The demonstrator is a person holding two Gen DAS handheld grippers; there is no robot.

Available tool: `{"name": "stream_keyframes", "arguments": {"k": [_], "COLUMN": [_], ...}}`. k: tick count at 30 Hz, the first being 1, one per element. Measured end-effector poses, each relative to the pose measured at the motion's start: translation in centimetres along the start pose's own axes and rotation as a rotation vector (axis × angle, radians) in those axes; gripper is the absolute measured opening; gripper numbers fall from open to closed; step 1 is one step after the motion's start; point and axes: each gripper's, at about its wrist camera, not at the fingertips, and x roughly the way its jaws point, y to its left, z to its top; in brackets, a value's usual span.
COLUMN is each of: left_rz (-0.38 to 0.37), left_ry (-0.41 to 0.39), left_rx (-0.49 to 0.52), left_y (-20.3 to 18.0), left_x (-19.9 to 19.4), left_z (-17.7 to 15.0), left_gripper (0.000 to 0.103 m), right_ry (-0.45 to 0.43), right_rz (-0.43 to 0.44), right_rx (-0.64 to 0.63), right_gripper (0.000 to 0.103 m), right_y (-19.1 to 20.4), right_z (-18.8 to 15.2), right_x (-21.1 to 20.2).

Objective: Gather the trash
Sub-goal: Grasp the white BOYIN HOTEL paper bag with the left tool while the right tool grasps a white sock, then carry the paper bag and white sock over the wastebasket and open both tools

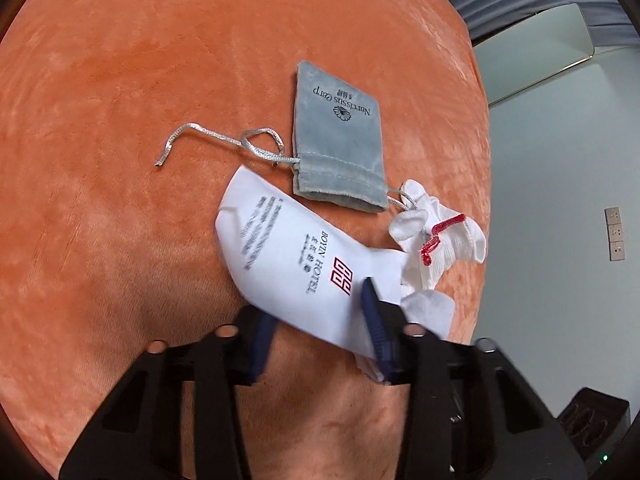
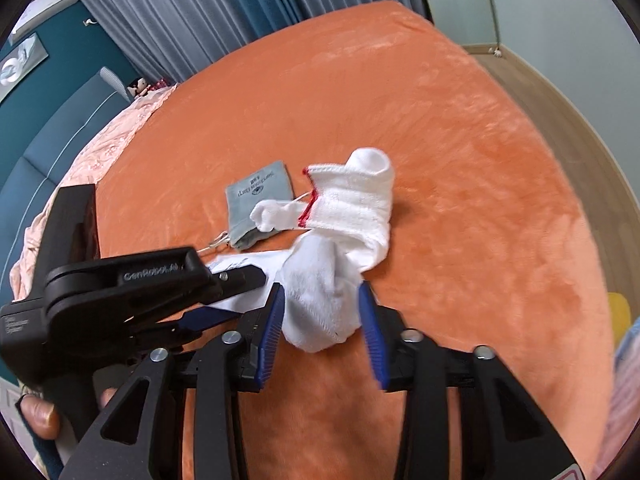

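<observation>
Pickup step, both tongs on target. The left gripper (image 1: 320,312) straddles the near end of the white hotel paper bag (image 1: 296,256); 1 blue pad lies on top of the paper, the other sits at its lower edge, so it looks closed on the bag, though I can't confirm a firm pinch. The right gripper (image 2: 322,308) has the toe of the white knit glove (image 2: 340,240) between its pads; the left pad touches the fabric, the right pad looks just clear, so I read it as not clamped yet. All trash lies on the orange bedspread (image 1: 120,120), clustered near its edge. Next move, my guess: finish closing the right side, then lift both straight up. Watch-outs: the glove's red-trimmed cuff overlaps the bag's open end and sits over the cord of the grey drawstring pouch (image 1: 340,136), touching both, so a lift may drag the pouch along. The 2 tools are nearly touching; the left one crowds the right view. No bin visible in either view.
</observation>
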Motion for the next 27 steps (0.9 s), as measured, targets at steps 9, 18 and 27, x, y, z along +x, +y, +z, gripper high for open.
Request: {"name": "stream_keyframes", "arguments": {"k": [9,18,27], "left_rz": [0.027,0.032,0.004], "left_ry": [-0.057,-0.143,-0.208], "left_rx": [0.115,0.240,0.355], "left_y": [-1.3,-5.0,-9.4], "left_x": [-2.2,-7.8,-13.8], "left_z": [-0.1,-2.9,-8.7], "left_gripper": [0.006,0.006,0.006], "right_ry": [0.006,-0.089,-0.204], "right_rz": [0.023,0.030,0.012], "right_rx": [-0.032,-0.048,-0.026], "right_gripper": [0.003,0.003,0.003], "right_y": [0.9,1.9,0.9], "right_z": [-0.4,-1.4,-3.5], "right_x": [-0.1,-6.7,-15.5]}}
